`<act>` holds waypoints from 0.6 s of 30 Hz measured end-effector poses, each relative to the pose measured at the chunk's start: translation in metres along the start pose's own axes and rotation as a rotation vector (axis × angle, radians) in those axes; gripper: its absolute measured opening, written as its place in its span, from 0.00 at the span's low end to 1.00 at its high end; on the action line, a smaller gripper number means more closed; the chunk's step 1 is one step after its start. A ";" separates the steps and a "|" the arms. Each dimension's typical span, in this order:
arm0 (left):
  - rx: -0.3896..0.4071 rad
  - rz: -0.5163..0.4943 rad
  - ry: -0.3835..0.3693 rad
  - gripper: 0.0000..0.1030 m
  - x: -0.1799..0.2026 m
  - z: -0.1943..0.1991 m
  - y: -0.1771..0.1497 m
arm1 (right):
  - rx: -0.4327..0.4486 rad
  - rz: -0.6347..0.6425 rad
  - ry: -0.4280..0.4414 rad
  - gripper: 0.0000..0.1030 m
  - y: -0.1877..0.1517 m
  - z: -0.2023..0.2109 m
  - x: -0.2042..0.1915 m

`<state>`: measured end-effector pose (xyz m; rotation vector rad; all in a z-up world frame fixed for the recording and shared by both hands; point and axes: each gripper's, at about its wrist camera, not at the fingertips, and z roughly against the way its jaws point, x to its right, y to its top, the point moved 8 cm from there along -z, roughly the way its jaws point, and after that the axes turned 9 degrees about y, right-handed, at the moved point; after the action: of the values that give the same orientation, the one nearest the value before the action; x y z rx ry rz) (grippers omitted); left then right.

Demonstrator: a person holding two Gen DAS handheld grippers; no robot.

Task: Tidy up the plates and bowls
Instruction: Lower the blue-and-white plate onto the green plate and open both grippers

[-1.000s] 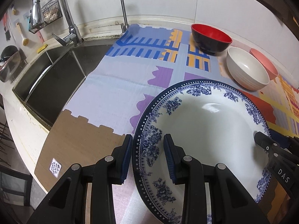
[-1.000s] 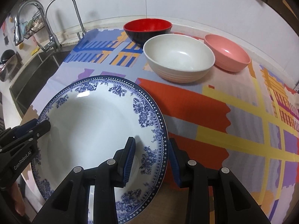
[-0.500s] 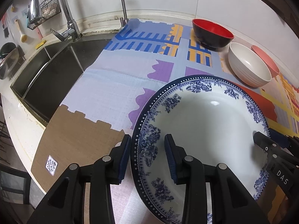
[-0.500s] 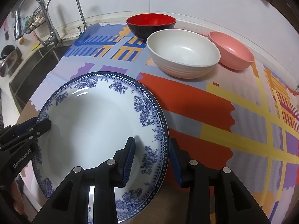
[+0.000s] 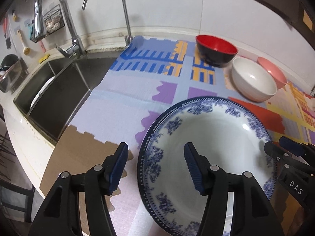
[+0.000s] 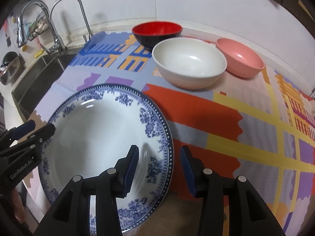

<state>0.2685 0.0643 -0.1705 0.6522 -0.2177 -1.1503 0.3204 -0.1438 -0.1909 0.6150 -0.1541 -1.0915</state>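
Note:
A blue-and-white floral plate (image 5: 216, 137) (image 6: 94, 137) lies on the patterned mat. My left gripper (image 5: 155, 165) straddles its left rim. Its jaws are opening and neither pad touches the rim between them. My right gripper (image 6: 159, 167) straddles the right rim. Its jaws are opening too, with a gap on both sides of the rim. Each gripper shows at the edge of the other's view. Behind the plate stand a red-and-black bowl (image 5: 216, 49) (image 6: 157, 29), a white bowl (image 5: 254, 78) (image 6: 189, 63) and a pink bowl (image 5: 271, 72) (image 6: 240, 57), close together.
A steel sink (image 5: 59, 90) with a white dish (image 5: 39, 94) standing in it lies to the left. Two faucets (image 5: 122, 9) rise at its back. The colourful mat (image 5: 118, 114) covers the counter up to the wall. The counter's front edge runs just left of my left gripper.
Both grippers' jaws have spread away from the plate's rim, the left far more than the right. Neither hand has shifted much.

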 end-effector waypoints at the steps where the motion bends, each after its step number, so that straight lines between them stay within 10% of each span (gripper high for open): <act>1: 0.010 -0.004 -0.006 0.57 0.001 0.003 0.002 | 0.015 -0.006 0.001 0.43 0.002 0.004 0.001; 18: 0.135 -0.137 -0.141 0.58 0.061 0.028 0.065 | 0.197 -0.079 -0.041 0.56 0.041 0.045 0.043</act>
<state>0.3305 0.0153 -0.1199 0.7138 -0.3775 -1.3237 0.3544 -0.1852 -0.1393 0.7806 -0.2770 -1.1741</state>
